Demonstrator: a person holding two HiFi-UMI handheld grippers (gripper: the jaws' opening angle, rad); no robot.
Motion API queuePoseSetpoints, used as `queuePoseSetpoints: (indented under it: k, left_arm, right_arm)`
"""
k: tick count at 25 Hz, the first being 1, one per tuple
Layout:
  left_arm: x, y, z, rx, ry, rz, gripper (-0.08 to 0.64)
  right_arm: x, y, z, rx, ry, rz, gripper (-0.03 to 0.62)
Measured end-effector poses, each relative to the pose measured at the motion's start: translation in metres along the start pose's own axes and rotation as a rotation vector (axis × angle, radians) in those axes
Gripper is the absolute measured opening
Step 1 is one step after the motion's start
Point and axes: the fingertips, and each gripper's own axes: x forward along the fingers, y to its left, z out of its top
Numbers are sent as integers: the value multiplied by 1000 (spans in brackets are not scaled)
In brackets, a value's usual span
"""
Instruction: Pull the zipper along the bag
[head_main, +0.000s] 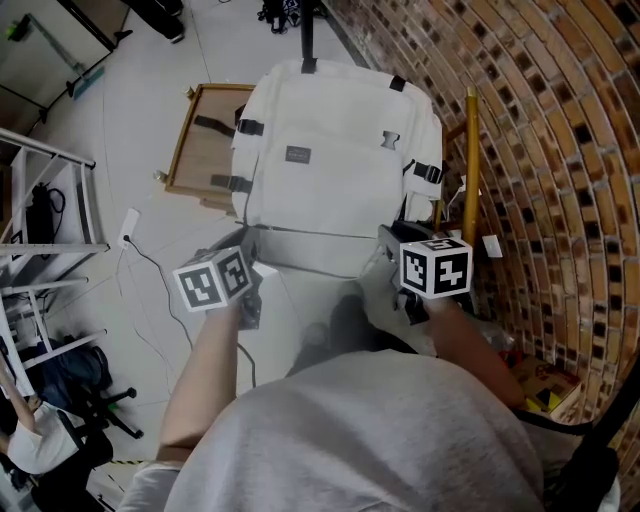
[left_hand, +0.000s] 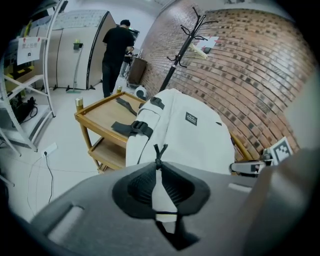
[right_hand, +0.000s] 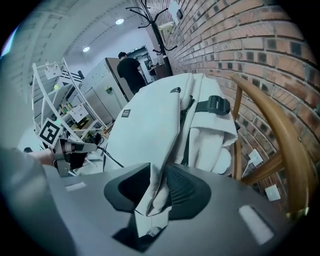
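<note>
A white backpack (head_main: 340, 150) lies on a wooden cart (head_main: 200, 150) beside the brick wall, its bottom end towards me. My left gripper (head_main: 247, 245) is at the bag's near left corner. In the left gripper view it (left_hand: 160, 167) is shut on the black zipper pull (left_hand: 160, 152), with white fabric below the pinch. My right gripper (head_main: 387, 242) is at the near right corner. In the right gripper view its jaws (right_hand: 159, 189) stand apart with a fold of the bag's white fabric (right_hand: 156, 192) between them; the fold leans on the right pad.
The brick wall (head_main: 540, 150) runs close along the right, with a yellow wooden rail (head_main: 470, 160) against it. A metal shelf rack (head_main: 50, 220) stands at the left, and a cable (head_main: 150, 262) lies on the floor. A coat stand (left_hand: 187, 40) and a person in black (left_hand: 116, 55) are beyond the cart.
</note>
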Motion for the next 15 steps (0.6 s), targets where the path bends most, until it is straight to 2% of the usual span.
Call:
queuePoseSetpoints:
  k: [2,5,8,10,13,15]
  left_arm:
    - [-2,2,2,15,-7,11,42]
    - [-10,7,7,27,-30,26,123]
    - [-23,5,12,33,-51,-8,130]
    - [-34,-6,13,56,-66,-55,129]
    - [-50,-34,5,94,-62,-159,125]
    - [-59,-55,-4,117,-51,-242,77]
  right_arm:
    - [-5,-3,6,3,-20,-12,116]
    - [-16,-9,13,7,-51,-40,119]
    - [-29,-4,13,10,-71,-44,116]
    - [-38,11,7,-2,-74,-25,93]
    - [-51,39,-10,-21,-74,7,24]
    - [-61,59,-23,-20,-81,30,2]
